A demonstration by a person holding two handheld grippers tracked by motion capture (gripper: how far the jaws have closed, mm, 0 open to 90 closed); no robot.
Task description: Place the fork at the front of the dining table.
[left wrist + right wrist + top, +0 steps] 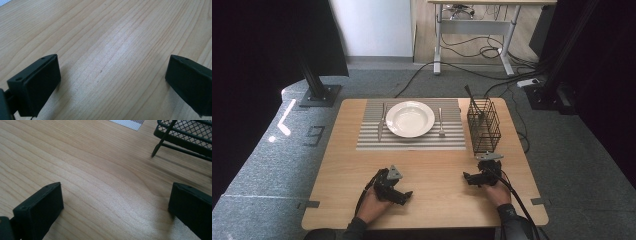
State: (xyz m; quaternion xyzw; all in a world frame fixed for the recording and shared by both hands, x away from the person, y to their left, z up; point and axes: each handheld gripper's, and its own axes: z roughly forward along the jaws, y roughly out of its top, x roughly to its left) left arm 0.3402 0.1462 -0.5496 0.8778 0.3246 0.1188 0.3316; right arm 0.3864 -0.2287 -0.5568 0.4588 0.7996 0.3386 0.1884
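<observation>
Both tools sit low on the pale wooden table (pixel 432 185), jaws spread wide and empty. Ahead of the left gripper (pixel 401 196) lies the grey striped placemat (pixel 412 140) carrying a round white plate (pixel 410 119), a steel knife (pixel 381 125) to its left and a steel fork (pixel 441 123) to its right, both pointing straight away. The right gripper (pixel 470 178) rests just short of the black wire caddy (pixel 483 125), a dark utensil handle poking out; my read, that hand is nearer it.
</observation>
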